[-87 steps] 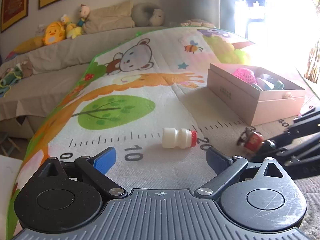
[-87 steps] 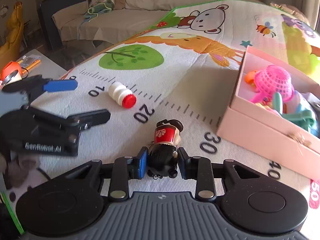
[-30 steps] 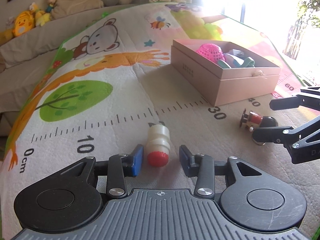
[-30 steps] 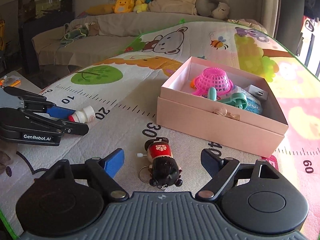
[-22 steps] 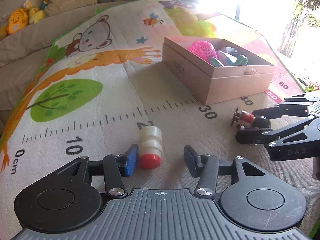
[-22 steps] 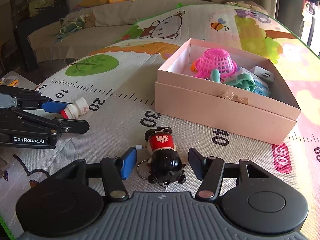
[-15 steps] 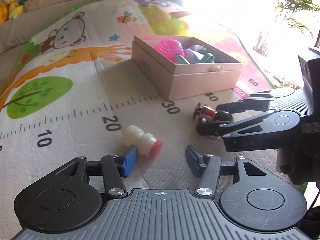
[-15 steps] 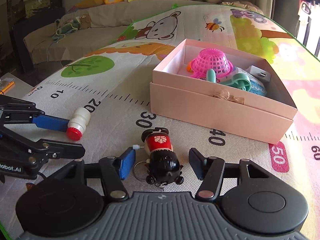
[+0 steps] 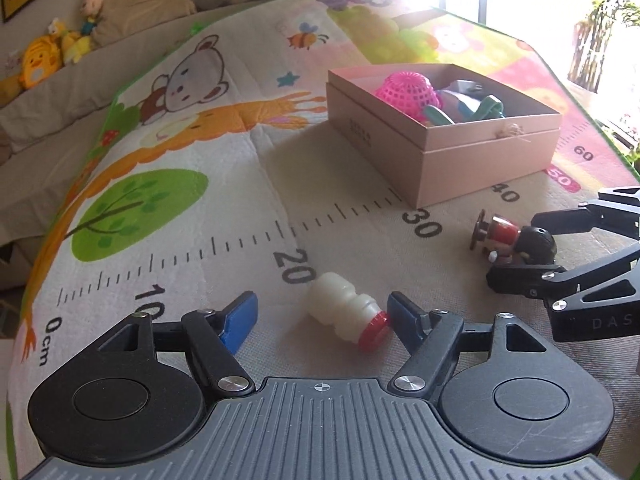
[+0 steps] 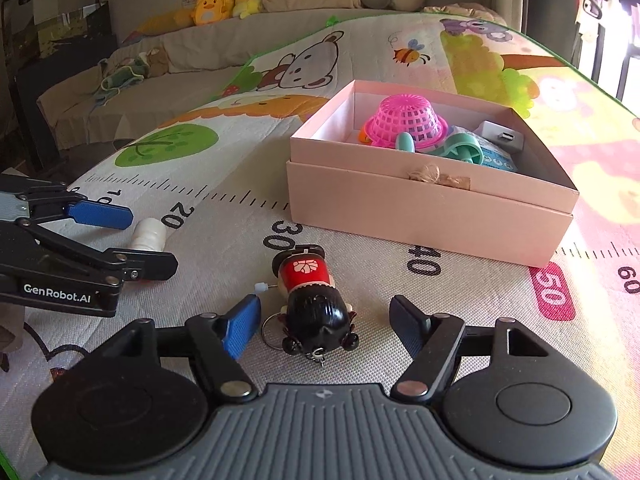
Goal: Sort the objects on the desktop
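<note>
A small white bottle with a red cap (image 9: 347, 312) lies on its side on the play mat by the 20 mark, between the open fingers of my left gripper (image 9: 322, 314); its cap is close to the right finger. It also shows in the right wrist view (image 10: 149, 235). A doll keychain with a black head and red body (image 10: 310, 298) lies by the 30 mark between the open fingers of my right gripper (image 10: 326, 320). The doll (image 9: 516, 238) and right gripper (image 9: 532, 248) show in the left wrist view. The left gripper (image 10: 138, 236) shows in the right wrist view.
An open pink box (image 10: 424, 208) holds a pink basket (image 10: 406, 120), a teal toy and other items; it stands beyond the doll near the 40 mark. The box (image 9: 472, 160) also shows in the left wrist view. A sofa with plush toys (image 10: 224, 0) lies behind the mat.
Both grippers have opened wider around their objects. The bottle has turned, its cap now pointing toward the left gripper's right finger. The doll lies where it was.
</note>
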The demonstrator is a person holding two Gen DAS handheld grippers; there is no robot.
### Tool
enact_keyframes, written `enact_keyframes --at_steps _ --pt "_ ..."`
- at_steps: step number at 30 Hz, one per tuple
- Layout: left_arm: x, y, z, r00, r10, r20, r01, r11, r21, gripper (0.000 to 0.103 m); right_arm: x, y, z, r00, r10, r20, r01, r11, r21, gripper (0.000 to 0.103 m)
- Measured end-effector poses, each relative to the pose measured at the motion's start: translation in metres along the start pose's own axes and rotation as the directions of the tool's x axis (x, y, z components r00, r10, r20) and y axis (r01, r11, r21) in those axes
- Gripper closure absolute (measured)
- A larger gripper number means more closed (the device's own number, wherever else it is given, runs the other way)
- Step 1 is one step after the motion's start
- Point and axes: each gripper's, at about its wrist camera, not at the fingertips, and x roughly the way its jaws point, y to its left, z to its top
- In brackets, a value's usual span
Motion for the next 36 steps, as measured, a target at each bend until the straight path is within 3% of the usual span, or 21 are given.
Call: enact_keyframes --at_steps 27,36 --pt "-0.009 -0.016 -0.006 1.0 -0.026 -0.004 0.026 1.0 -0.005 0.026 -0.015 -0.007 -0.012 0.999 -0.038 0.012 0.037 0.998 0.059 0.029" --pt "-0.011 -0.013 -0.006 0.998 0.061 0.009 -0.061 0.998 0.006 0.026 -0.019 -0.008 -0.016 0.995 -0.1 0.003 0.099 0.99 0.103 0.023"
